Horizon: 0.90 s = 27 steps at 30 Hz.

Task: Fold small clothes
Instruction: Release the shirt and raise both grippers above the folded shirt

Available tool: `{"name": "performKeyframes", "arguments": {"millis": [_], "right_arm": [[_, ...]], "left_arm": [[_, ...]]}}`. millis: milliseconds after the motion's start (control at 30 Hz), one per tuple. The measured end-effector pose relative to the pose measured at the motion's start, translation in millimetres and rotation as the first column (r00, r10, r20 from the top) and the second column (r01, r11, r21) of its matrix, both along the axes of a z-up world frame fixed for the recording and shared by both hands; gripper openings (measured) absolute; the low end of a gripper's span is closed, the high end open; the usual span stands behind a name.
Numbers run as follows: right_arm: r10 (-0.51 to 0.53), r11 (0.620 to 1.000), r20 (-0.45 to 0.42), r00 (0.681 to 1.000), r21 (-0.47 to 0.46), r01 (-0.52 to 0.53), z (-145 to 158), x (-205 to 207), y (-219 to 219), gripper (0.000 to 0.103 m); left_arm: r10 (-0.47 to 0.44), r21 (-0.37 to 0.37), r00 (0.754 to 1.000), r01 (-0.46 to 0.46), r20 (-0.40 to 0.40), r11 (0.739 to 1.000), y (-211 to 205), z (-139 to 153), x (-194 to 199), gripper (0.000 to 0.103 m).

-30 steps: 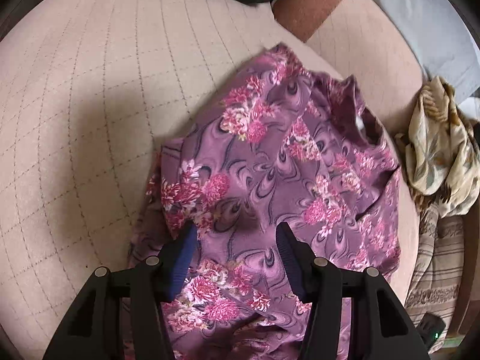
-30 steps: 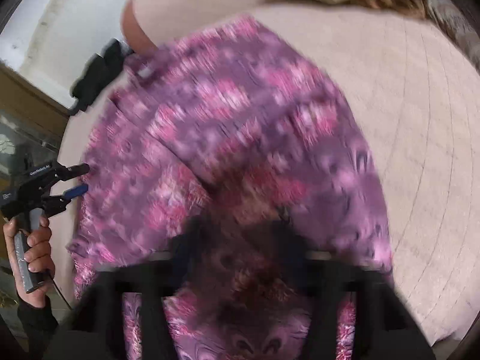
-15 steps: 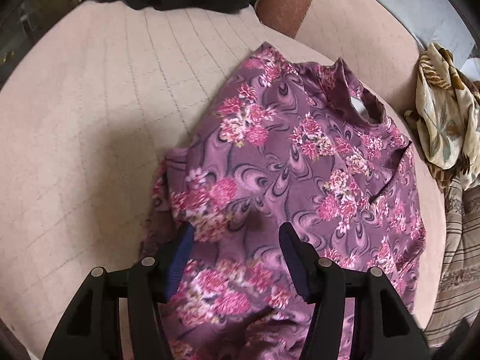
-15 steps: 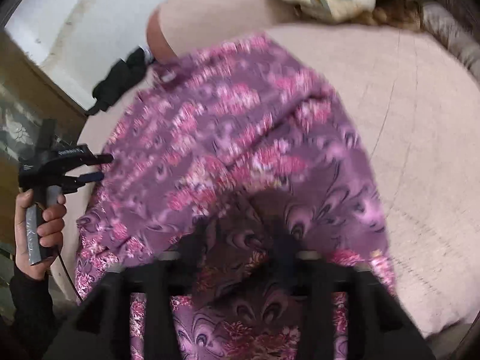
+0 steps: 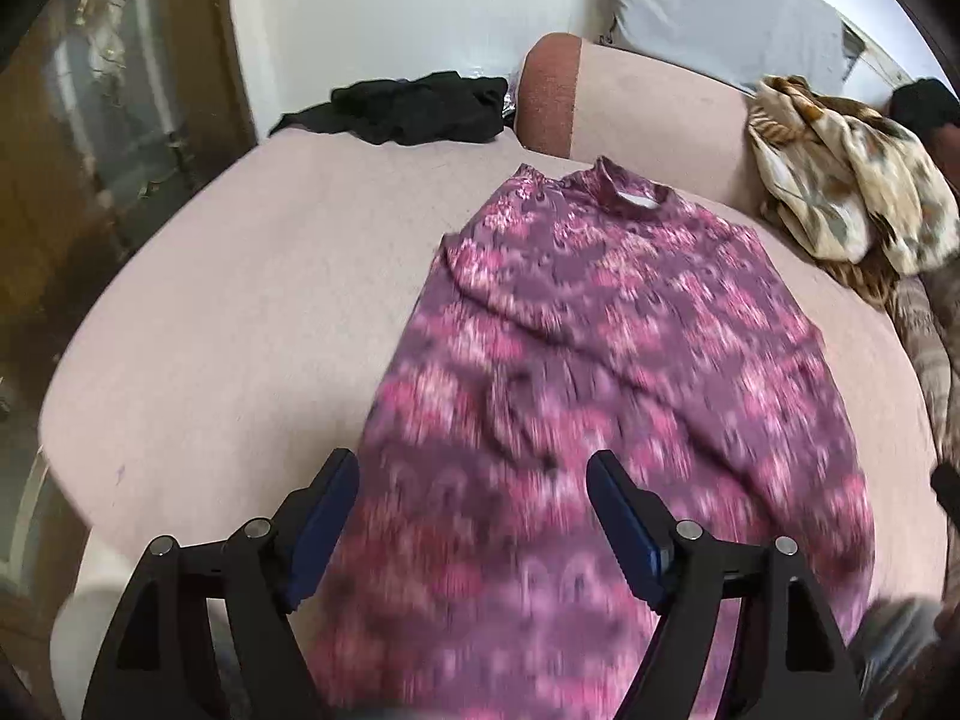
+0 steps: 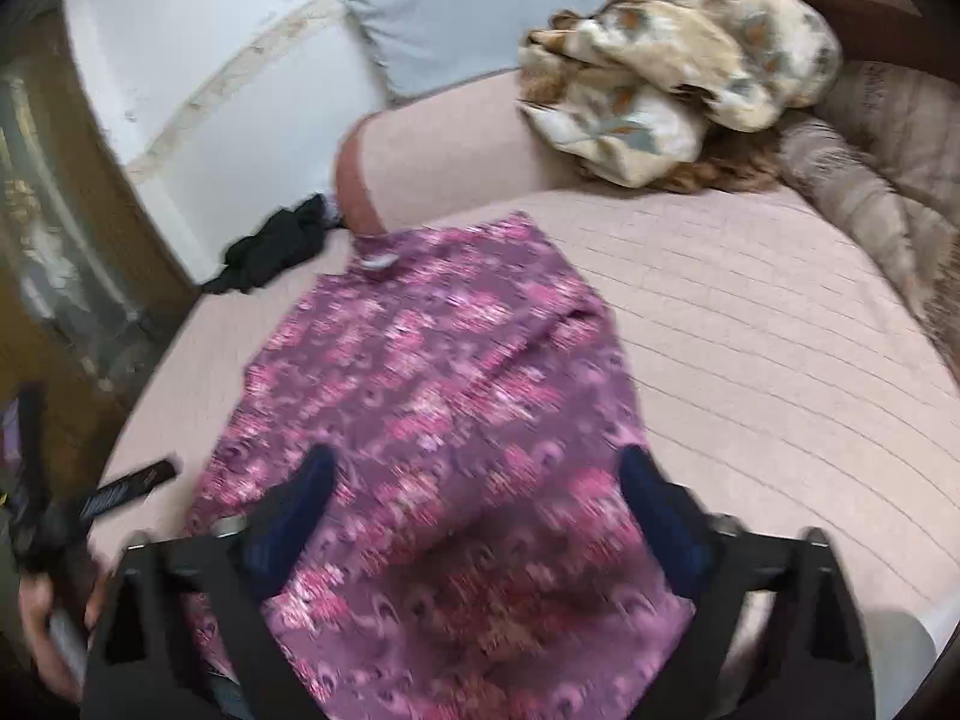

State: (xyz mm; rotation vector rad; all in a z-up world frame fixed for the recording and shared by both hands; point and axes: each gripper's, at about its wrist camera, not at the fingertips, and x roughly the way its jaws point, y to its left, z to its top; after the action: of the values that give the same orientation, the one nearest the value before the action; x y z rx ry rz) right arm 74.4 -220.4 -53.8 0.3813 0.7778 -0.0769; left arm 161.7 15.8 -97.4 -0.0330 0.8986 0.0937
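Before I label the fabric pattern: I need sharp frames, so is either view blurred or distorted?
Left wrist view: purple floral top smeared by motion blur near the camera, collar sharper; fisheye bends the sofa edge. Right wrist view: the top and the right tool are both blurred; the quilted seat reads clearer.

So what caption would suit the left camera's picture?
Open left gripper above a purple flowered top spread on a pink couch, other clothes piled behind.
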Motion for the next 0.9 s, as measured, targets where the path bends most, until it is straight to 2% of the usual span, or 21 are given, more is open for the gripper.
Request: {"name": "performKeyframes", "arguments": {"millis": [167,267,333,433,600,733,900], "right_arm": [[0.010,1.000,0.005,1.000,-0.015,-0.010,18,-38,8,0.098],[0.022,1.000,0.038,0.999,0.008,-0.022,32,-57,9,0.098],[0.002,1.000,0.050,0.999,-0.023,-0.001,45,-67,11,0.098],[-0.006,0.997,0.058,0.998,-0.081,0.010,62,-76,16,0.098],[0.026,0.996,0.113,0.993,-0.092,-0.016,89,-88,25,0.098],[0.100,0.994,0.149,0.984,-0.063,-0.092,111,-91,31,0.098],[0.109,0.993,0.136,0.985,-0.058,-0.102,122,-75,27,0.098]], "left_arm": [[0.016,0.014,0.999,-0.017,0.040,1.000,-15,24,-42,0.085],[0.019,0.055,0.997,-0.023,0.078,0.998,-24,46,-57,0.085],[0.010,0.094,0.994,-0.021,0.113,0.995,-32,63,-67,0.085],[0.002,0.110,0.988,-0.019,0.154,0.994,-37,81,-79,0.089],[-0.018,0.117,0.979,-0.006,0.201,0.993,-42,104,-94,0.091],[-0.034,0.082,0.979,0.018,0.201,0.996,-36,113,-96,0.091],[-0.002,-0.017,0.985,0.005,0.174,1.000,-15,118,-73,0.091]]}}
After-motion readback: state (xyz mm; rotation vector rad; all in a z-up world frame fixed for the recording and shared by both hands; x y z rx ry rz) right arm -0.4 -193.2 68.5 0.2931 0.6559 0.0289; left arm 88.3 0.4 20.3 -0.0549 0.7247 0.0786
